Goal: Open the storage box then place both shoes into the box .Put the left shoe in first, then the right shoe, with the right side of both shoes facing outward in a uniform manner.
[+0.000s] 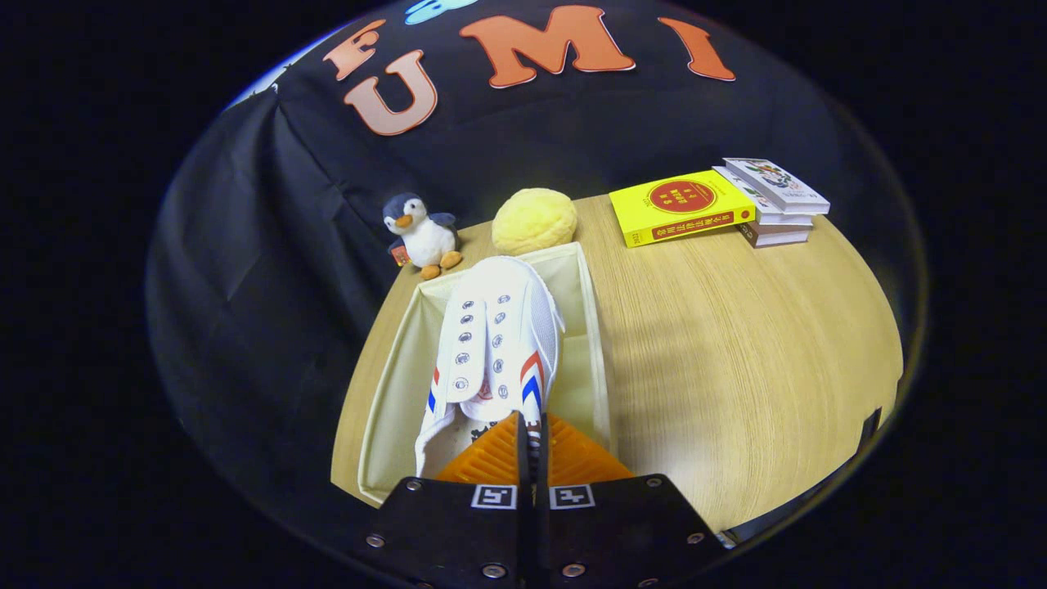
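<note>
- Jaws (530, 429), low in the centre of the frame, are nearly closed, pinching the heel collar of a white shoe (495, 343).
- Shoe hangs toe-forward above the open box (393, 384) on the desk (720, 343).
- Beyond the box: a penguin (421, 235) and a yellow ball (534, 221).
- Upper right: books (720, 204).

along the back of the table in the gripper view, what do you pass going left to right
penguin → yellow ball → yellow book → stack of books. Nearer, the gripper has its fingers shut on the white shoe over the open box.
</note>
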